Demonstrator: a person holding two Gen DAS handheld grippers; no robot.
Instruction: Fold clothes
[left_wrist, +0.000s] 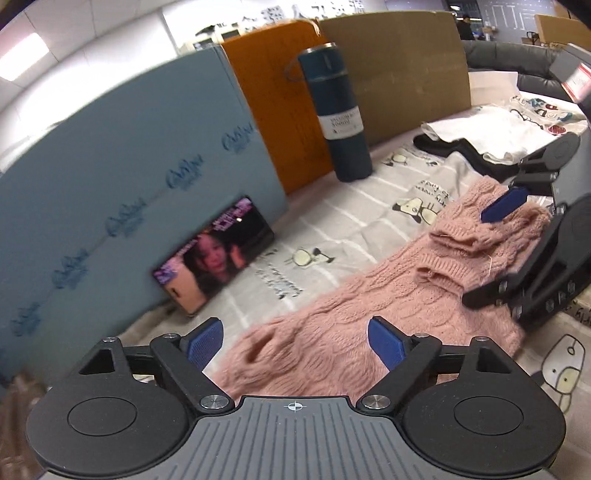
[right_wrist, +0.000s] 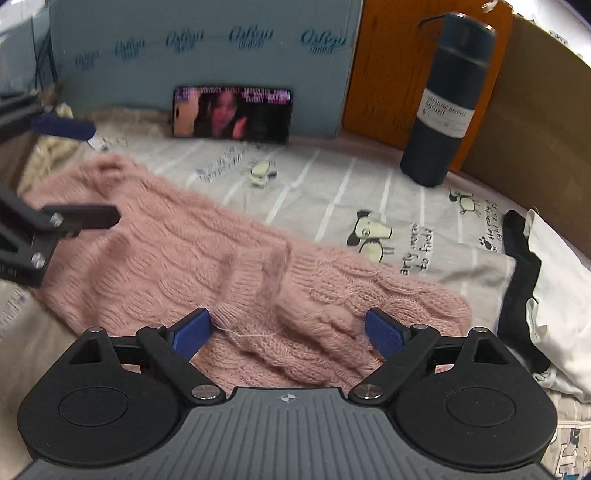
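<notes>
A pink cable-knit sweater lies spread on the printed grey sheet; it also shows in the right wrist view. My left gripper is open, its blue pads wide apart over one end of the sweater, holding nothing. My right gripper is open over the sweater's other end, near a ribbed cuff. Each gripper shows in the other's view: the right one at the right edge, the left one at the left edge.
A dark blue flask stands at the back, also in the right wrist view. A phone playing video leans on a blue foam board. Orange and brown boards stand behind. White and black clothes lie at the right.
</notes>
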